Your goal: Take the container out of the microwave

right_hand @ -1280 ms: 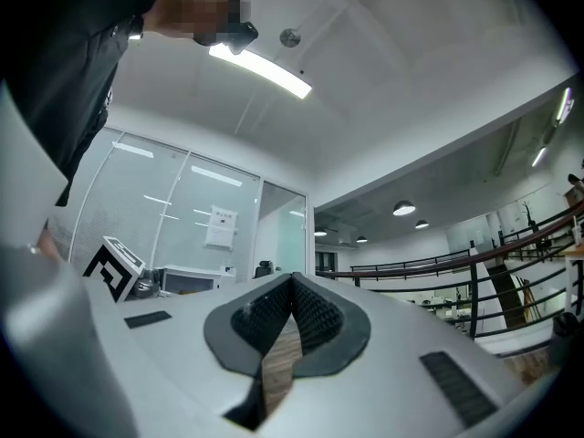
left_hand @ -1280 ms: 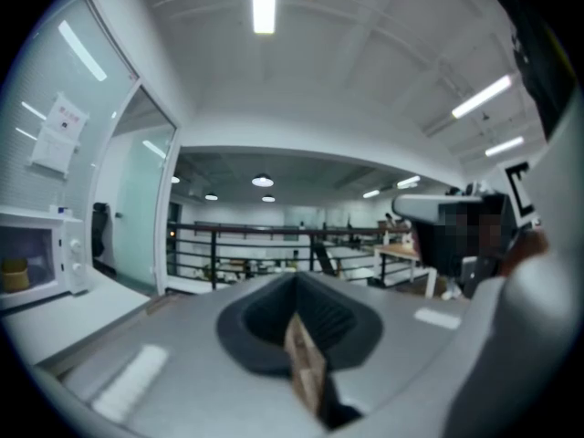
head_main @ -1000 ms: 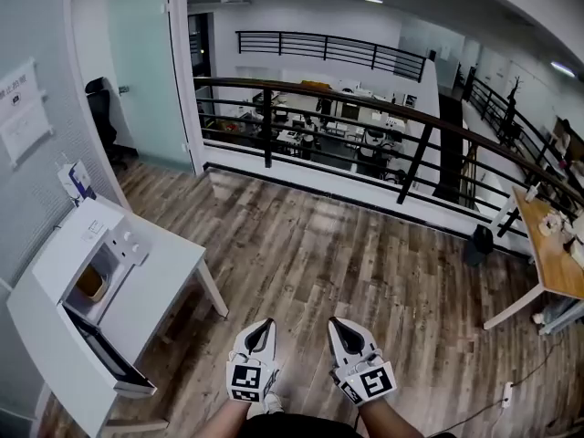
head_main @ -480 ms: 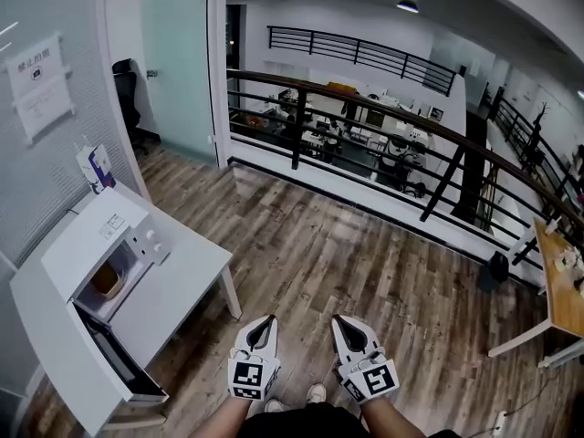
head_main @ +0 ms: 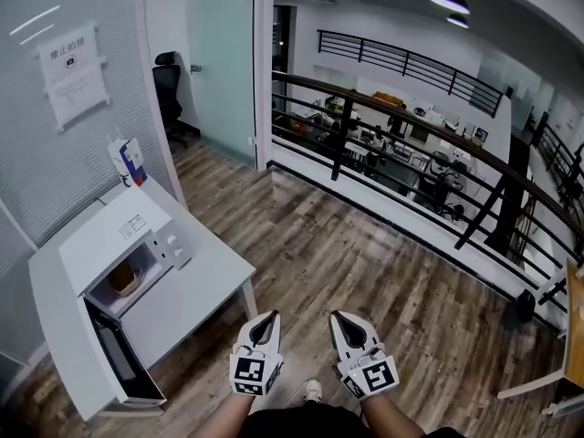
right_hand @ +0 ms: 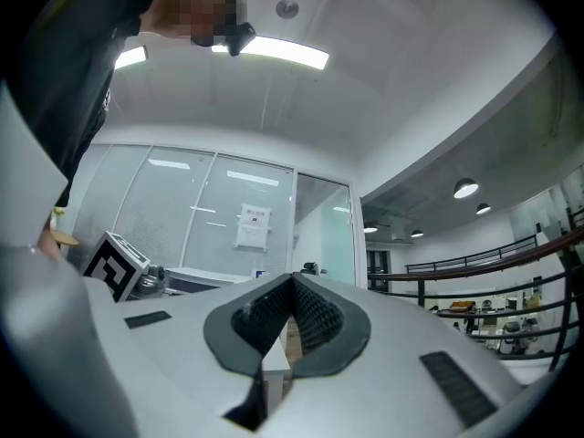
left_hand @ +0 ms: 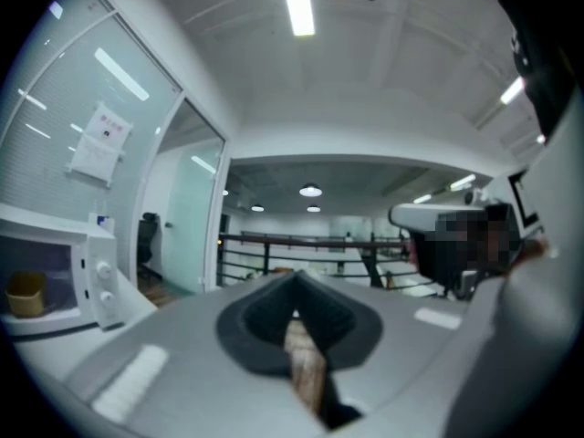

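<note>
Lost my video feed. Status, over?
Both shut, empty: left gripper, right gripper. Untouched small tan container sits in white microwave, door down. Nothing blocking the opening; grippers well short.

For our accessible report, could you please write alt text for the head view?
A white microwave stands on a white table at the left, its door open and a tan container inside. At the bottom, the left gripper and right gripper, both shut and empty, point over a wooden floor toward a dark railing.

Wood-plank floor [head_main: 365, 272], white table [head_main: 196, 295], black railing [head_main: 340, 144]; frosted glass wall [head_main: 36, 181], ceiling lights [head_main: 454, 0]
</note>
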The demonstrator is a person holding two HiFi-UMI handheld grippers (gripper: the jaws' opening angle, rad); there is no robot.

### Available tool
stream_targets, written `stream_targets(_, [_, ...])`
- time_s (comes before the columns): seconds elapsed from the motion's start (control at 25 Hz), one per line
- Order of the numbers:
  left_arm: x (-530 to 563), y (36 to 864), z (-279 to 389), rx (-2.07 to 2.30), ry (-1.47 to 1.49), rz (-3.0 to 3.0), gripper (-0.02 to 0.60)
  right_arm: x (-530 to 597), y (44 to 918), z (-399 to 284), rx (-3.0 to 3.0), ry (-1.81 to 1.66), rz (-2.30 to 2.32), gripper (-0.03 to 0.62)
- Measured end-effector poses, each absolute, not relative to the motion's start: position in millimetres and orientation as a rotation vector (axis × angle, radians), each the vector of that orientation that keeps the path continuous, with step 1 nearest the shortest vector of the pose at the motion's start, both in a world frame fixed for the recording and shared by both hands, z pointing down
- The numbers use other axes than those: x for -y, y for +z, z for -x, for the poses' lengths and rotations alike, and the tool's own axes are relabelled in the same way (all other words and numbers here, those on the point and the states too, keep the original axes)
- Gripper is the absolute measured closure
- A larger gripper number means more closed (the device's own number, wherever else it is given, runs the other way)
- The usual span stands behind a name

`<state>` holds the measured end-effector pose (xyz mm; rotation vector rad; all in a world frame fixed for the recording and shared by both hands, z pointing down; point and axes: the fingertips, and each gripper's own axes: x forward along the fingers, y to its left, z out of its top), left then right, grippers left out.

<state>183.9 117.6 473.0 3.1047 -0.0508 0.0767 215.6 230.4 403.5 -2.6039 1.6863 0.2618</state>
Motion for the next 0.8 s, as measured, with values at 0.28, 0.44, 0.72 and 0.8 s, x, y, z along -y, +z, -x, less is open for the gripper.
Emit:
stream_targets(0.28, [-94.4, 461.7, -233.3, 0.235, 0.048, -3.078, 0.575, -205.7, 398.2, -274.9, -1.836, 0.284, 2.454, 0.595])
stream_targets(0.44, [-78.4, 465.3, -236.8, 0.374, 0.059, -3.032, 0.575, -188.5, 402.1, -292.8, -1.941, 0.259, 2.364, 0.595])
stream_targets(0.72, [-27.8, 486.9, -194.3, 0.697, 0.125, -2.943, 0.575, -127.0, 420.0, -283.0, -2.149, 0.188, 2.168, 0.595])
stream_targets(0.8, [-10.4, 492.3, -179.9, 0.777, 0.134, -2.913, 0.575, -105.7, 423.2, -274.1, -2.208, 0.175, 2.112, 0.595])
